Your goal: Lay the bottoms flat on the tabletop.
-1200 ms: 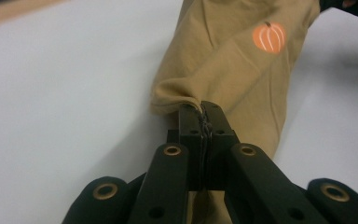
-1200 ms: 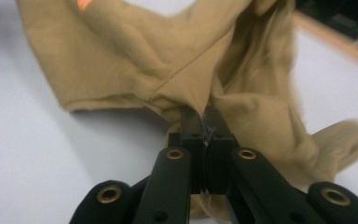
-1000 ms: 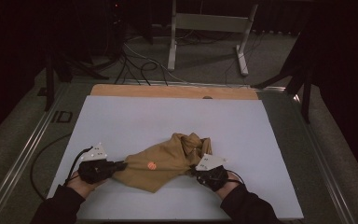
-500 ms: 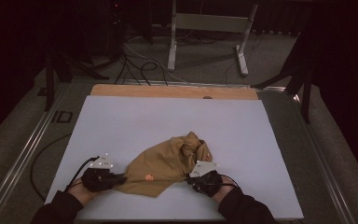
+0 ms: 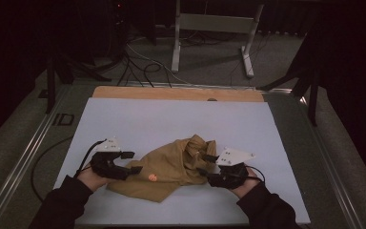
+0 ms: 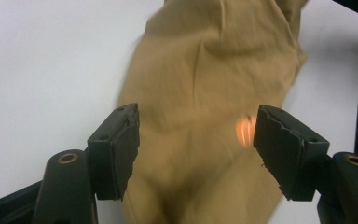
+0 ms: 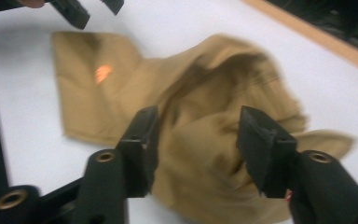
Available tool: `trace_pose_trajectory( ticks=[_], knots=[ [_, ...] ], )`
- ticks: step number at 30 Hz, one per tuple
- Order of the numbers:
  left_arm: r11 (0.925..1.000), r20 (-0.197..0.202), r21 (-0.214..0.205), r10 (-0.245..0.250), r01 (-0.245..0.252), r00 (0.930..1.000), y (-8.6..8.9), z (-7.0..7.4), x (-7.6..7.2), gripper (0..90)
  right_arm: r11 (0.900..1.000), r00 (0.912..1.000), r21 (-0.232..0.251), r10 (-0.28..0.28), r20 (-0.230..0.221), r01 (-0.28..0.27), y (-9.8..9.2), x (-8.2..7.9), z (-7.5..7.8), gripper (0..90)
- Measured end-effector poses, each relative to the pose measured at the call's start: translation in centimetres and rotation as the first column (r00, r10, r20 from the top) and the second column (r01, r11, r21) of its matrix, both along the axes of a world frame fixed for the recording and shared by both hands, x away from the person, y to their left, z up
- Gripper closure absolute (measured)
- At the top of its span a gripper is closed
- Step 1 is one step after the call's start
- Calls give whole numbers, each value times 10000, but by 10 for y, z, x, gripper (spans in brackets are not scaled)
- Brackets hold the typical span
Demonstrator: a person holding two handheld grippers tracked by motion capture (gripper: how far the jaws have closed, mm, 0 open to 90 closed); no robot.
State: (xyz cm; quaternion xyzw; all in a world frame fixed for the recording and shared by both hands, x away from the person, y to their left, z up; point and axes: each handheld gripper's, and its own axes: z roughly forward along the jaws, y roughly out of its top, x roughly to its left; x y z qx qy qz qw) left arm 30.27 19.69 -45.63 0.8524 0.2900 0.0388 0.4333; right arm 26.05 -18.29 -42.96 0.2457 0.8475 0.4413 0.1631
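- cloth [image 5: 171,167], tan and crumpled, lies on the white table [image 5: 171,119] near the middle of its near edge, with a small orange mark [image 5: 152,178] on its left part.
- left gripper [image 5: 132,162] sits at the cloth's left end; its jaws have just been opening and stand apart, with the cloth beneath them and not pinched.
- right gripper [image 5: 206,163] sits at the cloth's bunched right end; its jaws have just been opening too and stand apart above the folds, gripping nothing.
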Motion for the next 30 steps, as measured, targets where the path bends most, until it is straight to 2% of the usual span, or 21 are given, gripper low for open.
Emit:
trace_pose_trajectory(
  ticks=[3,6,10,13,15,18,19,21,23,24,25,26,30],
  knots=[
    [9999,17,72,-130,130,9999,-14,2,15,307,9998,9999,167,-148,-17,148,2,9,4,422],
    [9987,-103,311,-400,403,9991,-30,-2,31,292,9997,9998,143,-185,-93,186,9,17,1,404],
    [9964,-688,725,-391,441,9969,-46,-20,54,282,9995,9987,-140,-306,-404,300,15,25,-13,407],
    [9937,-1067,1030,-331,441,9937,-55,-36,66,287,9985,9973,-455,-334,-647,305,13,27,-24,480],
    [9902,-1111,1278,-416,558,9929,-61,-43,71,303,9977,9967,-644,-258,-771,209,10,25,-30,617],
    [9834,-1130,1674,-521,707,9922,-69,-50,75,348,9922,9972,-1249,-97,-742,3,7,21,-36,804],
    [9818,-1093,1702,-663,844,9918,-70,-51,76,414,9912,9970,-1323,-104,-763,2,6,19,-38,844],
    [9794,-1024,1843,-639,821,9927,-73,-53,77,506,9906,9976,-1369,-129,-674,36,4,17,-41,866],
    [9753,-948,2051,-635,819,9935,-75,-54,78,689,9908,9979,-1340,-264,-593,182,2,17,-42,869],
    [9757,-990,2050,-577,771,9934,-76,-55,79,754,9919,9978,-1250,-291,-596,214,0,18,-42,870],
    [9750,-953,2099,-539,730,9940,-76,-55,80,865,9922,9977,-1210,-378,-566,307,0,18,-42,870],
    [9736,-893,2177,-498,683,9948,-77,-55,80,900,9920,9975,-1208,-446,-541,378,-1,18,-41,870],
    [9732,-609,2281,-156,291,9980,-78,-55,82,900,9935,9965,-916,-722,-414,682,-3,17,-40,870]
  ],
)
